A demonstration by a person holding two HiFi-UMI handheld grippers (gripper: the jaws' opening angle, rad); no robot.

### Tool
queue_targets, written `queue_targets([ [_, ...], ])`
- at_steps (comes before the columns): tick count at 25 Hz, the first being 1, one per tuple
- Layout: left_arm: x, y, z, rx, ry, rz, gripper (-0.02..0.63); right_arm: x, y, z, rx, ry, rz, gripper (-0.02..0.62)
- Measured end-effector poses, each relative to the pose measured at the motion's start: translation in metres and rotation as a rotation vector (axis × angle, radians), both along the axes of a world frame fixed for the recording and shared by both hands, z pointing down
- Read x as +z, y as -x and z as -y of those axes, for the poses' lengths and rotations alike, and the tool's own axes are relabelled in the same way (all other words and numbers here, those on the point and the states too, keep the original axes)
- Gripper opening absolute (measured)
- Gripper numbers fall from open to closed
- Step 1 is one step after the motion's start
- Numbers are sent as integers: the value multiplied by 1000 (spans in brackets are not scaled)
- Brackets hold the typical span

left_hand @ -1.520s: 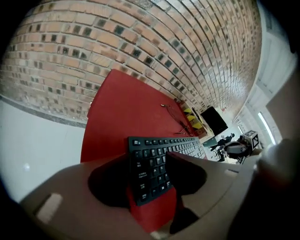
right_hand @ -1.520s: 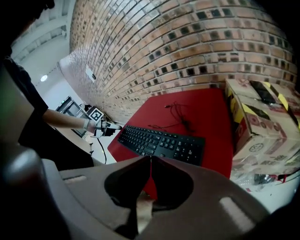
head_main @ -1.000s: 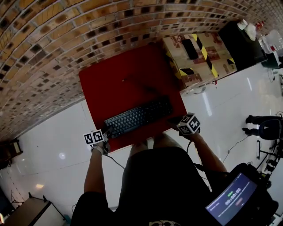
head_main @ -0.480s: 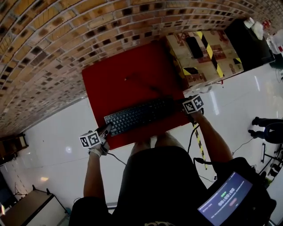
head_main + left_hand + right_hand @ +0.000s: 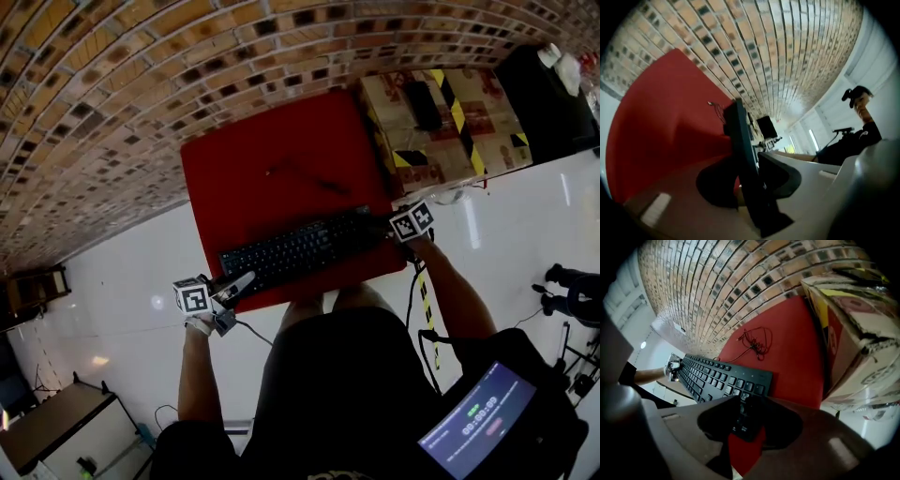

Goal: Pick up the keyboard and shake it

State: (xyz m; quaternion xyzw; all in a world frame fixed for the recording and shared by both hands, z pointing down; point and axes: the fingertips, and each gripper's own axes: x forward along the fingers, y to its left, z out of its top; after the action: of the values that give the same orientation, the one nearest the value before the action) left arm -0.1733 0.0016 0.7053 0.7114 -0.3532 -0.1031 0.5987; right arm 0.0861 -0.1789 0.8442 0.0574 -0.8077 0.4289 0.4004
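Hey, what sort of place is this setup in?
Probably an indoor lab or studio space: a brick-patterned wall, glossy white floor, and a red table holding a keyboard, next to a tape-striped cardboard box.

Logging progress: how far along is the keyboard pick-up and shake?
Done: left gripper clamps the keyboard's left end. In hand: right gripper's jaws are closing on its right end. Left: lifting it off the table, where it seems to lie, and shaking.

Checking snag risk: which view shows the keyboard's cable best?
Right gripper view: the cable lies bunched on the red surface beyond the keyboard. Head view gives just a faint line; left gripper view, a tiny tangle past the edge-on keyboard.
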Motion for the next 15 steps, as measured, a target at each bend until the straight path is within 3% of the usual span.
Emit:
queue_targets([
  [1, 9, -12, -1, 67, 19, 62, 151, 1, 0, 1, -4, 2, 1, 120],
  [2, 18, -18, -2, 106, 45, 117, 124, 1, -1, 3, -9, 1, 2, 116],
  [3, 24, -19, -1, 112, 70, 138, 132, 2, -2, 4, -16, 1, 5, 104],
  [6, 20, -19, -1, 61, 97, 58, 100, -1, -3, 4, -36, 35, 45, 104],
  [9, 5, -16, -9, 26, 60, 28, 84, -14, -2, 1, -39, 101, 112, 108],
  [10, 1, -15, -13, 20, 50, 25, 84, -18, -3, 1, -34, 123, 123, 156],
  [11, -2, -13, -17, 22, 37, 16, 86, -21, -4, 1, -34, 138, 128, 282],
  [15, -25, -12, -26, 27, -26, -64, 84, -41, 7, -21, -101, 233, 190, 350],
])
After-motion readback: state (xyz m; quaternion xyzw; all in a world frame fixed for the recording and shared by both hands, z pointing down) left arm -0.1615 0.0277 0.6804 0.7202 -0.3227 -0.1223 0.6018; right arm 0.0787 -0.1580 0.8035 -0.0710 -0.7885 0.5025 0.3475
